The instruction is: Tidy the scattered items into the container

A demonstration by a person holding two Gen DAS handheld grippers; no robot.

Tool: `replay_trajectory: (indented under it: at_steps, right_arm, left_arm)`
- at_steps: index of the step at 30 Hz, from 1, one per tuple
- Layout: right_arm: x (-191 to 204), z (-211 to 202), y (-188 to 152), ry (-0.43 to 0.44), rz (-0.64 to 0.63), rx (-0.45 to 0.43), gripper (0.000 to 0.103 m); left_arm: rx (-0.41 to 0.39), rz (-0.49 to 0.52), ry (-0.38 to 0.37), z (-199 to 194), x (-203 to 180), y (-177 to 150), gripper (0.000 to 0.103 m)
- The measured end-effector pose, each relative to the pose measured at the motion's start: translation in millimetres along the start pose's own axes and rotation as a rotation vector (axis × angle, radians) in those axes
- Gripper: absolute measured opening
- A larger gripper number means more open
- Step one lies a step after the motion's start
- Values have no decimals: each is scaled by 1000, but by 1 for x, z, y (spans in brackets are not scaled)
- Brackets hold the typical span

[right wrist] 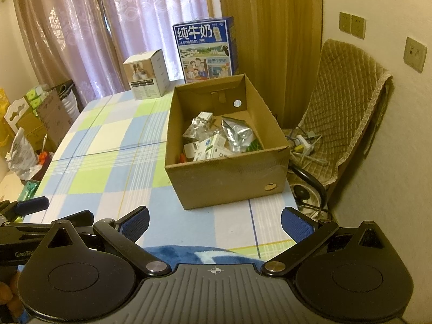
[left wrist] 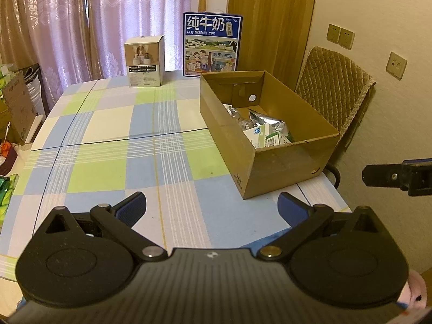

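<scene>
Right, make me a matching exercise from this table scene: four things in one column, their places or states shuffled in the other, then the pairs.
Things:
1. cardboard box
2. milk carton
3. silver pouch
4. left hand-held gripper

Places or states:
A. inside the box
B. open, holding nothing
C. upright at the table's far edge, by the curtain
D. on the table's right side, top open

Pairs: 1-D, 2-C, 3-A, 4-B

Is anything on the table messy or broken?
Nothing looks spilled. The cardboard box has a small tear in its front rim near the right corner, and the packets inside lie in a jumbled heap. The tablecloth has no loose items on it; the two cartons at the far edge stand upright.
</scene>
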State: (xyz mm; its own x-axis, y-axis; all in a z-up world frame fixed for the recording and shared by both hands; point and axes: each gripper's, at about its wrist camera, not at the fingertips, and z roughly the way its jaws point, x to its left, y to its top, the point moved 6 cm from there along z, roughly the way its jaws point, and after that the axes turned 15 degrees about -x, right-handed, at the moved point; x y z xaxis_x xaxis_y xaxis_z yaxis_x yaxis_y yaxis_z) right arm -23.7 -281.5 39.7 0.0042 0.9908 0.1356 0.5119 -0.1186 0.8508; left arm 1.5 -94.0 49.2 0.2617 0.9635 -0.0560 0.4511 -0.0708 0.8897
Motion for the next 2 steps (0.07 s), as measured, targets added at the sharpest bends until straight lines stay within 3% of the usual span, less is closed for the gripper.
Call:
replay_trajectory:
  at_steps: [2]
  right_arm:
    - [0, 0, 0, -1, 0, 0, 101]
  left_arm:
    - [-10, 6, -4, -2, -1, 1, 102]
